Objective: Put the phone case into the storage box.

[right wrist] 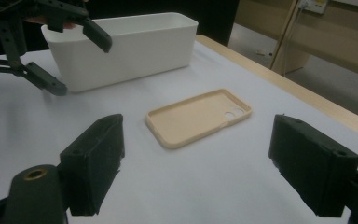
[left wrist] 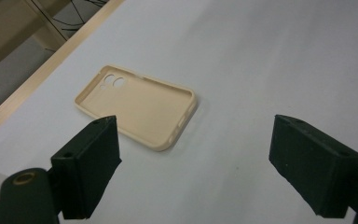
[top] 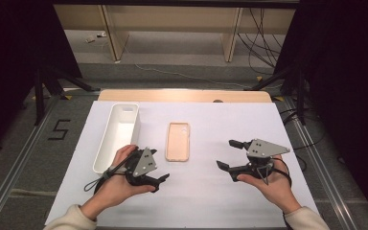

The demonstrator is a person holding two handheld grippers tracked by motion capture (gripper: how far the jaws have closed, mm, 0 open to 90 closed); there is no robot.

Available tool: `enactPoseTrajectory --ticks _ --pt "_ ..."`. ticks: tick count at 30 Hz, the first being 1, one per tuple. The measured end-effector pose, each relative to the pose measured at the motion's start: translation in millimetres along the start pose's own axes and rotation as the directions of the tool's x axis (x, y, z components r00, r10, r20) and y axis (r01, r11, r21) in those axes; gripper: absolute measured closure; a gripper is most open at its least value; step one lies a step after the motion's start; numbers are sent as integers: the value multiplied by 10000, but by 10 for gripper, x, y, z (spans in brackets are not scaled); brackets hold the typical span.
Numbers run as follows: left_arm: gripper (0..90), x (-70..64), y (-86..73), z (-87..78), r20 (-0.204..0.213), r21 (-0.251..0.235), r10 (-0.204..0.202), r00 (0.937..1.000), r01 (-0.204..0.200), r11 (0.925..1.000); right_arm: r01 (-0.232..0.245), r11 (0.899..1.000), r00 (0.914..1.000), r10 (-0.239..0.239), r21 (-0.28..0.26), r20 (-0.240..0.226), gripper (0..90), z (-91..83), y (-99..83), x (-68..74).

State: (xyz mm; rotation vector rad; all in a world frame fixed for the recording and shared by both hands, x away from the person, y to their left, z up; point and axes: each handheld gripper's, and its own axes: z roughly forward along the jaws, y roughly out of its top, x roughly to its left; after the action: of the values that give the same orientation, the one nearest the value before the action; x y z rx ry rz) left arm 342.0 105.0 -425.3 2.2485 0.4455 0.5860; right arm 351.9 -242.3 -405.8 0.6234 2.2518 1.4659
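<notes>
Two tools: one is held in each hand, low over the white-covered surface (top: 211,191).
Left tool (top: 157,165): it is gripped by the left hand (top: 117,179); the jaws are spread wide and nothing is held. It is seen just beside the near end of the bin, and its jaws point toward the phone case.
Right tool (top: 230,154): it is gripped by the right hand (top: 268,184); the jaws are spread wide and nothing is held. Its jaws point leftward at the phone case.
Phone case (top: 178,141): beige, laid flat with the hollow side up, near the middle of the surface, between the two tools and touched by neither. The camera cut-out is seen at its far end in the high view.
Phone case, left gripper view (left wrist: 137,106): it is seen beyond the left-hand jaw, apart from both jaws.
Phone case, right gripper view (right wrist: 199,116): it is seen ahead, between the two jaws and apart from both.
Bin (top: 106,143): white, long, open-topped, placed lengthwise left of the phone case and apart from it. Nothing is seen inside it.
Surface edge: a pale wooden strip (top: 184,95) is exposed along the far side.
</notes>
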Motion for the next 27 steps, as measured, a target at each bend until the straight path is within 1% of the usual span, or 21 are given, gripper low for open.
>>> enactPoseTrajectory --ticks 3,7,11,12,13,14,15,16,20,21,24,27 --pt "153 17 63 137 275 340 334 9991 -343 9988 -24 10000 10000 24 2 -2 193 -24 -16 2" --pt "156 65 134 311 321 560 603 9977 -621 9965 -82 10000 10000 82 -33 37 191 -58 -35 -1" --pt "156 101 191 464 546 851 895 9945 -939 9919 -118 9999 9999 119 -82 100 191 -91 -51 -9" --pt "156 102 202 499 545 908 966 9938 -1013 9907 -149 9998 9998 150 -101 116 191 -100 -54 -10" --pt "157 111 215 527 585 1044 1165 9915 -1221 9870 -173 9998 9998 174 -118 107 191 -109 -58 -13" --pt "157 106 224 561 574 1035 1178 9914 -1232 9870 -196 9997 9997 198 -139 118 191 -118 -61 -13" --pt "157 115 237 583 599 1146 1355 9890 -1417 9833 -214 9997 9997 216 -146 135 191 -128 -63 -16" --pt "158 115 247 609 634 1154 1369 9886 -1435 9829 -211 9996 9996 214 -185 156 191 -136 -66 -18" --pt "159 124 291 687 682 1383 1648 9840 -1729 9752 -254 9994 9995 258 -215 193 191 -163 -79 -10" --pt "160 121 298 708 701 1401 1660 9836 -1745 9746 -279 9994 9994 284 -227 183 191 -167 -84 -4" --pt "162 127 312 763 753 1548 1850 9798 -1948 9686 -282 9994 9995 285 -186 166 191 -176 -100 3" --pt "164 141 313 810 771 1683 1955 9777 -2061 9640 -341 9992 9993 344 -192 164 191 -178 -110 6"
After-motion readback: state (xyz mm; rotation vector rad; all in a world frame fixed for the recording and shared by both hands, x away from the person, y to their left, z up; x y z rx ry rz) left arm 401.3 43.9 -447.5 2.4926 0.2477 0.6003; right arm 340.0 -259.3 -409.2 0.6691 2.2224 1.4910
